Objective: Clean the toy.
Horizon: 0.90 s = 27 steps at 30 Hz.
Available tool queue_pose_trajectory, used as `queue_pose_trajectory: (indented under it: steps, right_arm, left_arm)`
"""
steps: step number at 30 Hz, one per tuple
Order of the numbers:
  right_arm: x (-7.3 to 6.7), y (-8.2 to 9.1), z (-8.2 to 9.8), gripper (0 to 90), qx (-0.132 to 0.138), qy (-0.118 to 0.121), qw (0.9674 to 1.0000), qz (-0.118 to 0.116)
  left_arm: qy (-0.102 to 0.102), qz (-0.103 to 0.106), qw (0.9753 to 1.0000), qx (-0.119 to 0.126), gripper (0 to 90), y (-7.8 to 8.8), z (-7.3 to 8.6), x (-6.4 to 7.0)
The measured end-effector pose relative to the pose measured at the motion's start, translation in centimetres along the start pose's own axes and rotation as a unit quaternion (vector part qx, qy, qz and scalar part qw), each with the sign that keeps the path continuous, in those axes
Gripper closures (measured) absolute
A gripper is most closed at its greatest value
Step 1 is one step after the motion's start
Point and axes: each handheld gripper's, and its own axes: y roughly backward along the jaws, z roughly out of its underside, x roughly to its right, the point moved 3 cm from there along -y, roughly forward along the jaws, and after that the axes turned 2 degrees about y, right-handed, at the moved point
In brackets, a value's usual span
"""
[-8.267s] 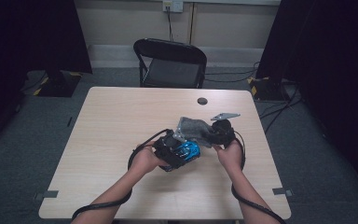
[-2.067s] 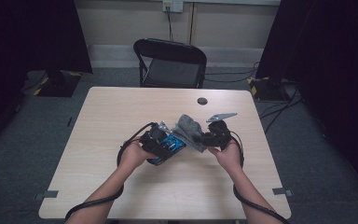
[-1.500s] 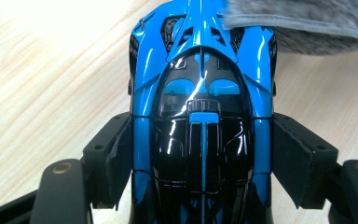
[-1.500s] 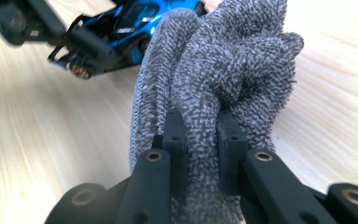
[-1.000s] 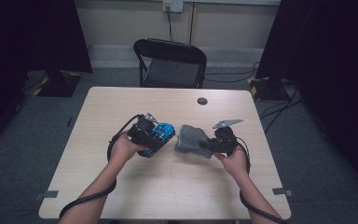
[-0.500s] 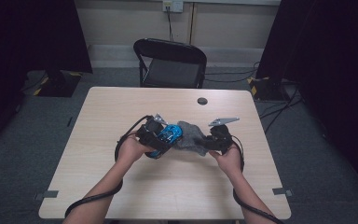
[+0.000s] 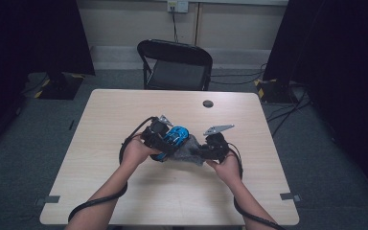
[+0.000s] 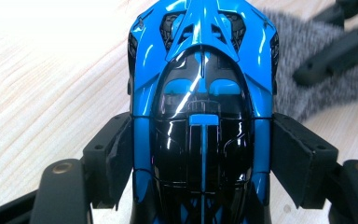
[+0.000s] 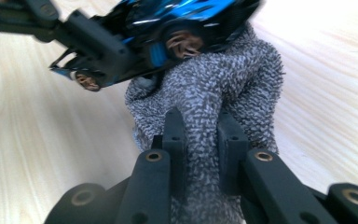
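A glossy blue and black toy car (image 8: 200,107) sits between the jaws of my left gripper (image 8: 200,158), which is shut on its sides. In the high view the toy car (image 7: 173,136) is held just above the table's middle, nose toward a grey speckled cloth (image 7: 189,152). My right gripper (image 9: 200,135) is shut on a fold of the grey cloth (image 9: 214,88), which bunches up against the car (image 9: 186,18). The right gripper (image 7: 210,147) sits just right of the cloth, the left gripper (image 7: 165,140) just left of it.
The light wooden table (image 7: 100,158) carries a small dark round disc (image 7: 208,103) near its far edge. A black folding chair (image 7: 175,64) stands behind the table. Cables trail from both grippers toward the person's forearms. Dark curtains flank the room.
The two grippers came together again: the car moved right toward the cloth and now presses against it, after being held apart a second ago.
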Motion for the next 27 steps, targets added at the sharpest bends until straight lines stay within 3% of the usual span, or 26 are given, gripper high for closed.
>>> queue_pose_trajectory:
  steps: [20, 27]
  right_arm:
    - [-2.1, -2.0, 0.1, 77.3, -0.001, 0.02, 0.999, -0.04]
    - [-3.2, -2.8, 0.1, 77.2, -0.003, 0.032, 0.9974, -0.064]
  left_arm:
    - [0.011, 0.003, 0.9999, -0.002, 28.1, -0.3, -1.5, -0.5]
    - [0.011, -0.001, 0.9999, 0.001, 28.1, -0.3, -2.2, -0.4]
